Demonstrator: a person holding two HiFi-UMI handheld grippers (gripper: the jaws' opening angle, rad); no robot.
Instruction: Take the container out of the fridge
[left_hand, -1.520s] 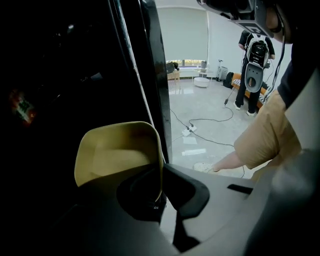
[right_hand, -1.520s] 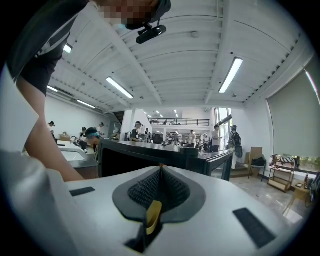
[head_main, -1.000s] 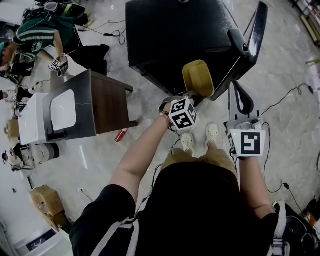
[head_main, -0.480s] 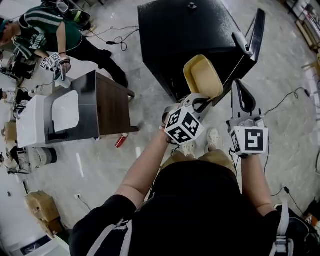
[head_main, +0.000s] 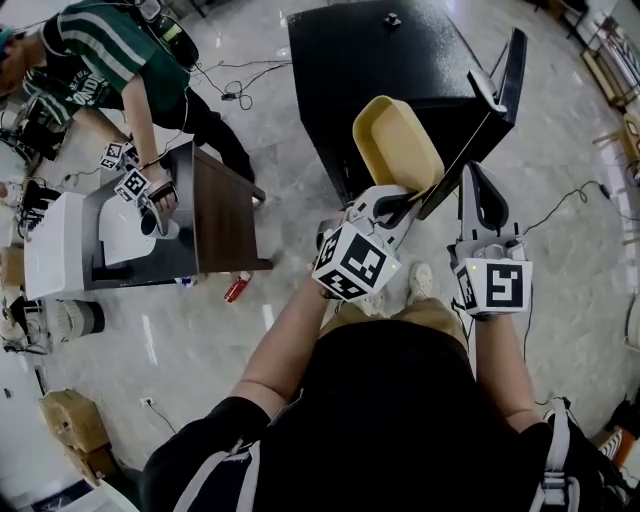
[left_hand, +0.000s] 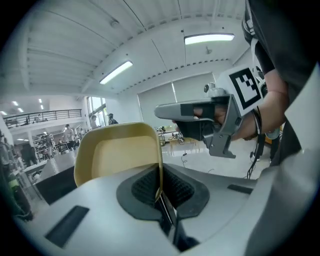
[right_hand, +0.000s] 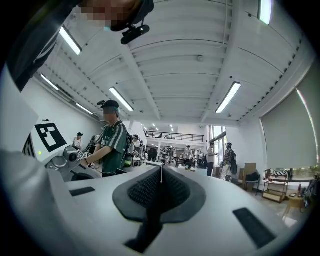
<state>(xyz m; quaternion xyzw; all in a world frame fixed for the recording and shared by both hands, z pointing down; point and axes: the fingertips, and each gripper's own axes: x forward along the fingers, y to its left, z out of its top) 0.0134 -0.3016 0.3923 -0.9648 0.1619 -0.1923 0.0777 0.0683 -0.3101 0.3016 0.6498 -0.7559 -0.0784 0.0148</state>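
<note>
Fingers (left_hand: 142, 186) of our left gripper (left_hand: 160, 192) pinch one thin wall of the yellow container (left_hand: 117, 155), which stands up from the jaws, raised in front of the black fridge (head_main: 390, 60) and beside its open door (head_main: 508, 75). Our right gripper (right_hand: 161, 175) hangs just beside, jaws pressed together on nothing. We judge the lift-out nearly done. Next we need to draw the container towards us without loosening that one-sided hold, since it could tip. To the left a person in a green striped shirt (head_main: 110, 50) works at a dark table (head_main: 225, 215). Pale marbled floor (head_main: 250, 340) runs under everything, with a cable (head_main: 575, 195) trailing at the right
</note>
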